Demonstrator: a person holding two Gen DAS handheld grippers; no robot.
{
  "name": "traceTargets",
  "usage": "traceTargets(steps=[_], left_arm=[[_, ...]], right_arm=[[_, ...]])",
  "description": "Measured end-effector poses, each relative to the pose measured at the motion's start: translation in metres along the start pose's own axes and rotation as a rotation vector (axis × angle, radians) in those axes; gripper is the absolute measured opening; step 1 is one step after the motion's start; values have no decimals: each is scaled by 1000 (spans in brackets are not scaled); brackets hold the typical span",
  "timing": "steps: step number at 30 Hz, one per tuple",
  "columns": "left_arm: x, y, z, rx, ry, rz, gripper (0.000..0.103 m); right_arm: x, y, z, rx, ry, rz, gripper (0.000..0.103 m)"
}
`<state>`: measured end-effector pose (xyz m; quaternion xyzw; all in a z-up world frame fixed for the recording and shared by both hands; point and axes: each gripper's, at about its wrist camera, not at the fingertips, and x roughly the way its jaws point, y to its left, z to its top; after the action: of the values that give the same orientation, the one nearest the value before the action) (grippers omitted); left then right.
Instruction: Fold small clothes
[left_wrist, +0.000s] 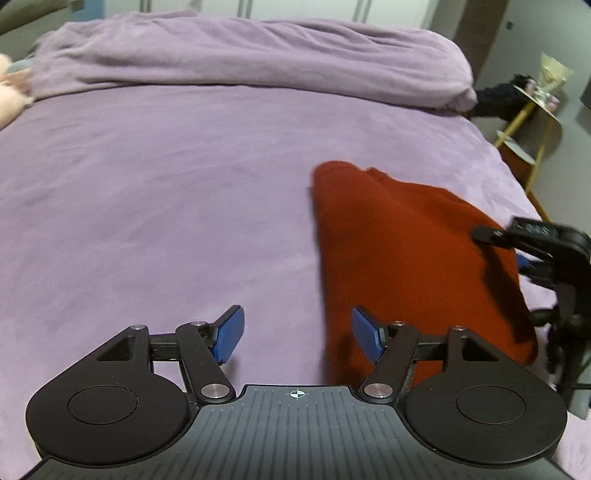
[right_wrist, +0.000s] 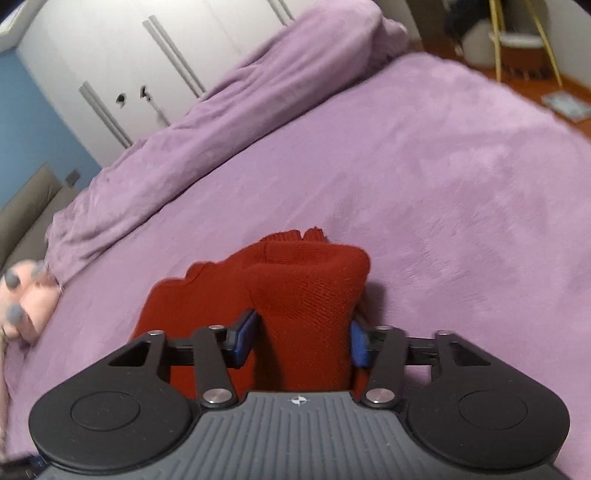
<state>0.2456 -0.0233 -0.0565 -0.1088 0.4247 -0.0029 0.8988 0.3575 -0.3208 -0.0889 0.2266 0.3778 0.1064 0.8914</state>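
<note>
Holding: my right gripper (right_wrist: 302, 341) has its 2 blue pads (right_wrist: 243, 338) closed in on a thick bunch of the rust-red knitted garment (right_wrist: 306, 291), with cloth bulging up between and over them.
Right grip quality: I judge it a bulk pinch of several layers, not a clean edge; from the left wrist view the right gripper (left_wrist: 524, 258) sits at the garment's far right side.
Empty: my left gripper (left_wrist: 298, 334) has its 2 blue pads (left_wrist: 229, 334) spread wide with nothing between them, hovering just above the bed.
Left position: its right pad overlaps the near left edge of the garment (left_wrist: 406, 258) in view; whether it touches the cloth I cannot tell.
Garment location: it lies on the lilac fleece bedsheet (left_wrist: 166, 206), right of centre, partly doubled over with a rounded fold at its far end.
Handling: soft, light, limp knit; I expect it to sag and stretch from any 1 point, and the fleece underneath should drag on it, not let it slide.
Where to take hold: I would pinch the near left edge with the left gripper, catching the top layer only, so both sides lift evenly.
Surroundings: a rumpled lilac duvet (left_wrist: 240, 55) is heaped along the far side of the bed, and a pink plush toy (right_wrist: 26, 302) sits at the left.
</note>
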Motion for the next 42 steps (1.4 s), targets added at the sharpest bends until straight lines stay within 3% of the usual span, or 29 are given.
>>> traceTargets(steps=[1, 4, 5, 7, 8, 10, 12, 14, 16, 19, 21, 25, 29, 32, 35, 37, 39, 42], left_arm=[[5, -5, 3, 15, -5, -4, 70], [17, -18, 7, 59, -28, 11, 70], [21, -22, 8, 67, -37, 19, 70], [28, -25, 10, 80, -52, 37, 70], [34, -26, 9, 95, -44, 54, 70], [42, -24, 6, 112, -8, 73, 69], [41, -14, 1, 103, -8, 74, 69], [42, -3, -3, 89, 42, 57, 69], [40, 11, -8, 43, 77, -3, 69], [37, 30, -10, -40, 99, -80, 69], [36, 38, -8, -102, 99, -133, 69], [50, 52, 7, -262, 112, -334, 71], [80, 45, 23, -304, 160, -455, 72], [103, 41, 32, -343, 209, -500, 74], [121, 40, 35, -373, 234, -516, 73], [130, 40, 34, -388, 243, -537, 69], [135, 42, 32, -423, 243, -551, 58], [127, 39, 35, -404, 227, -542, 52]], right_arm=[[-2, 3, 0, -16, -24, 18, 17], [-11, 10, -5, -122, -103, 47, 14], [-9, 10, -8, -164, -110, -27, 14], [7, 16, -18, -343, -100, -299, 10], [11, 17, -24, -399, -96, -334, 11], [4, 14, -26, -374, -106, -293, 12], [-18, 7, -24, -276, -138, -221, 14], [-38, -5, -27, -195, -146, -136, 20], [-51, -19, -32, -116, -120, -62, 35], [-63, -42, -42, -21, -62, 13, 39], [-66, -53, -43, 36, -40, 45, 49], [-50, -77, -35, 197, 37, 182, 65], [-17, -91, -26, 323, 133, 261, 65], [6, -91, -19, 362, 186, 328, 63], [24, -84, -16, 345, 229, 325, 51], [31, -80, -16, 342, 232, 328, 45], [35, -75, -17, 355, 222, 323, 40], [25, -68, -19, 372, 197, 348, 35]])
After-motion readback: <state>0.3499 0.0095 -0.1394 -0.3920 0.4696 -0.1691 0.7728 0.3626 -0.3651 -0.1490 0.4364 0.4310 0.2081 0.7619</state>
